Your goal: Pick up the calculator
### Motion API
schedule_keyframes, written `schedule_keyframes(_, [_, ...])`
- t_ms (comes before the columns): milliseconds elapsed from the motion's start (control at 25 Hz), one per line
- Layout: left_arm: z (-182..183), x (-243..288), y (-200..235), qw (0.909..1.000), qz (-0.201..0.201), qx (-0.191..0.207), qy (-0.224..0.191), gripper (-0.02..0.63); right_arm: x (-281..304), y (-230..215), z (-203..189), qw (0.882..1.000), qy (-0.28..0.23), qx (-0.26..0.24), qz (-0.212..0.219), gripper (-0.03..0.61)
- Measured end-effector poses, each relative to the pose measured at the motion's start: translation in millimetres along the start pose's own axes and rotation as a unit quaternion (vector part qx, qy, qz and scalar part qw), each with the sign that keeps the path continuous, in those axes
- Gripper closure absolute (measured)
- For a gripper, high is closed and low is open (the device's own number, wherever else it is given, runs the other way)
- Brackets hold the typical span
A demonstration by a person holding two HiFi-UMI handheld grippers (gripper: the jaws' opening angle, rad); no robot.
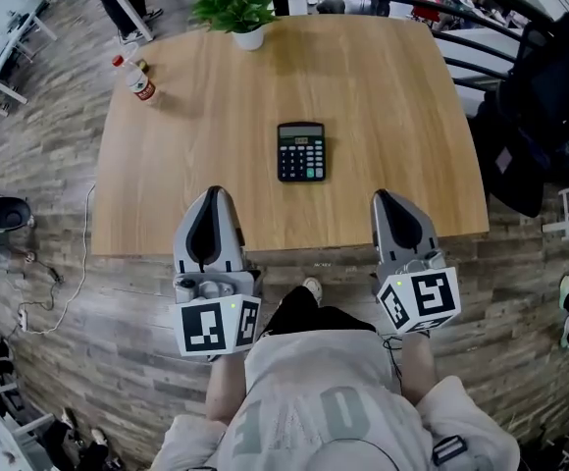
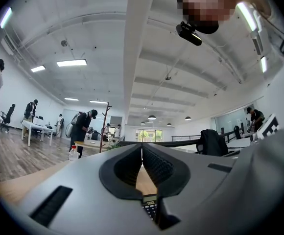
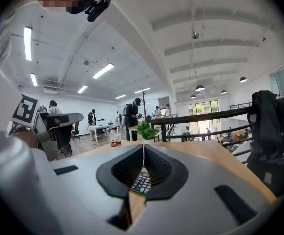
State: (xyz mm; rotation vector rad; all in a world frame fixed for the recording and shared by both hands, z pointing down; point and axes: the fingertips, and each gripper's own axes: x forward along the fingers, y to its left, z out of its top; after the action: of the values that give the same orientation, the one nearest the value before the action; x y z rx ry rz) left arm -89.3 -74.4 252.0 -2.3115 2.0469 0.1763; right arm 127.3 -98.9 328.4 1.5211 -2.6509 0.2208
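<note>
A black calculator (image 1: 301,151) lies flat at the middle of the wooden table (image 1: 206,116). Both grippers hover over the table's near edge, short of it. My left gripper (image 1: 216,194) sits to the calculator's near left with its jaws shut and nothing between them. My right gripper (image 1: 381,198) sits to the near right, also shut and empty. In the left gripper view a corner of the calculator (image 2: 151,207) peeks through the hollow behind the closed tips (image 2: 142,149). The right gripper view shows the calculator's keys (image 3: 142,181) the same way, behind its closed tips (image 3: 144,147).
A potted green plant (image 1: 233,10) stands at the table's far edge. A bottle with a red label (image 1: 135,78) stands at the far left corner. A dark chair with a jacket (image 1: 544,106) is right of the table. People stand further back in the room.
</note>
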Motion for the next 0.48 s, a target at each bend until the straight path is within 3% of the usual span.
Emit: schedule_keyframes(480, [12.3, 50.2, 17.1, 0.9995, 0.004, 0.003, -0.032, 0.601, 37.5, -9.0, 34.1, 0.999, -0.017, -0.028, 0.0, 0.558])
